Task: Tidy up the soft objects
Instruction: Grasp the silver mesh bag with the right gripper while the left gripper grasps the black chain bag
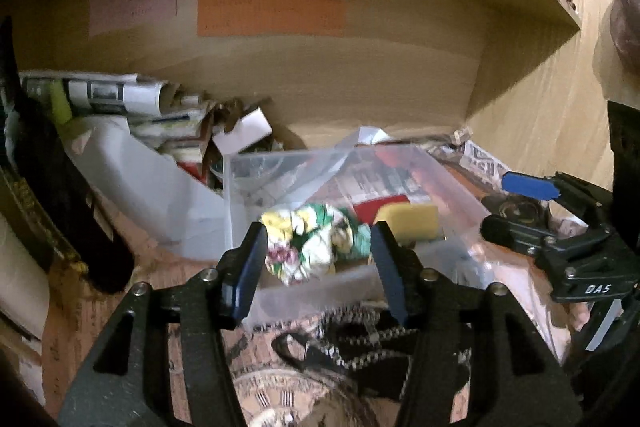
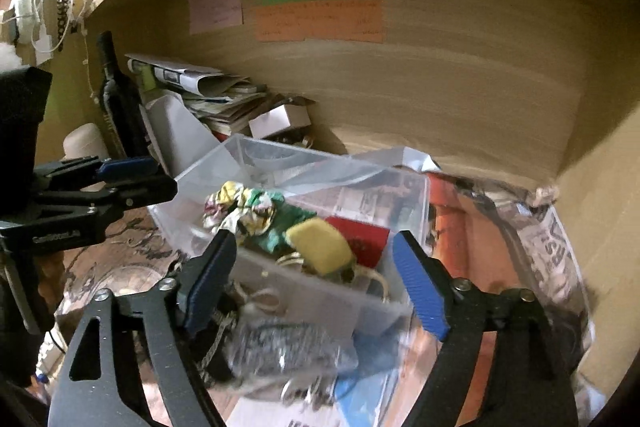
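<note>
A crumpled floral cloth (image 1: 312, 241) lies at the near edge of a clear plastic bin (image 1: 240, 187); it also shows in the right wrist view (image 2: 248, 211). A yellow sponge (image 1: 410, 221) lies beside it in the bin, also seen from the right wrist (image 2: 320, 245). My left gripper (image 1: 318, 267) is open, its fingers either side of the cloth without touching it. My right gripper (image 2: 316, 283) is open and empty, just in front of the bin (image 2: 320, 295). The right gripper shows at the right of the left wrist view (image 1: 520, 203), and the left gripper at the left of the right wrist view (image 2: 132, 175).
The bin sits on a wooden shelf, on newspaper (image 2: 556, 243). A dark bottle (image 2: 120, 99), a white jug (image 1: 140, 187) and stacked papers (image 1: 120, 93) crowd the back left. A dark chain-patterned item (image 1: 360, 343) lies in front of the bin. Coloured notes (image 1: 272, 13) hang on the back wall.
</note>
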Tool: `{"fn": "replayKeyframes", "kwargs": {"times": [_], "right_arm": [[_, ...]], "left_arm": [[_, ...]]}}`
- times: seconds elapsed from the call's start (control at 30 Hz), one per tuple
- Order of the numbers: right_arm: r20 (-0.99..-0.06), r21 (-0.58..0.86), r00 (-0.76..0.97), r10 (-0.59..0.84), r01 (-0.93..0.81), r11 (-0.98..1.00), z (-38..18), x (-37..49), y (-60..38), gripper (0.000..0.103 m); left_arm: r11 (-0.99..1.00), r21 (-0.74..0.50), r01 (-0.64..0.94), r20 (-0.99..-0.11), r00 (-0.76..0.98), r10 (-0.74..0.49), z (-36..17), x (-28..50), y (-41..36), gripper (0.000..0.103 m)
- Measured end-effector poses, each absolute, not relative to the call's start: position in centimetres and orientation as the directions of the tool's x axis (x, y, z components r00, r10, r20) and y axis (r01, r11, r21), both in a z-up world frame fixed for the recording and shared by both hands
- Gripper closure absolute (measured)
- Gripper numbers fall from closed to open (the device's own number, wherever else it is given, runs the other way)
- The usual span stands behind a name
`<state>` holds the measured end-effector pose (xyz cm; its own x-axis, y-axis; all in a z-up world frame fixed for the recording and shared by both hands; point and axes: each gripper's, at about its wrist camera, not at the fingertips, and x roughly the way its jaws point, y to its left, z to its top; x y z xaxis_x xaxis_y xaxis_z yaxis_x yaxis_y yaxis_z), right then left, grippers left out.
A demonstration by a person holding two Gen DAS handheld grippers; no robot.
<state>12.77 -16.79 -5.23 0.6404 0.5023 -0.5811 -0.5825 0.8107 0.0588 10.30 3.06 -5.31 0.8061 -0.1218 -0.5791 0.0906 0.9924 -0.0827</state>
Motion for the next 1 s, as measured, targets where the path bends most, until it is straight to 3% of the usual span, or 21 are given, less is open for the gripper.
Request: {"fn": "replayKeyframes", "kwargs": {"times": [0.7, 1.0], "right_arm": [[-0.673, 0.188, 0.535, 0.510, -0.543, 0.818, -11.3, 11.6, -18.1, 0.024], [-0.682, 0.196, 0.508, 0.525, -0.565, 0.801, -11.9, 11.6, -17.6, 0.052]], "left_arm": [[0.976, -0.198, 0.088, -0.718, 0.665, -0.206, -12.5, 11.3, 1.8, 0.050], [0.974, -0.212, 0.080, -0.715, 0.666, -0.210, -13.5, 12.1, 1.5, 0.052]]}}
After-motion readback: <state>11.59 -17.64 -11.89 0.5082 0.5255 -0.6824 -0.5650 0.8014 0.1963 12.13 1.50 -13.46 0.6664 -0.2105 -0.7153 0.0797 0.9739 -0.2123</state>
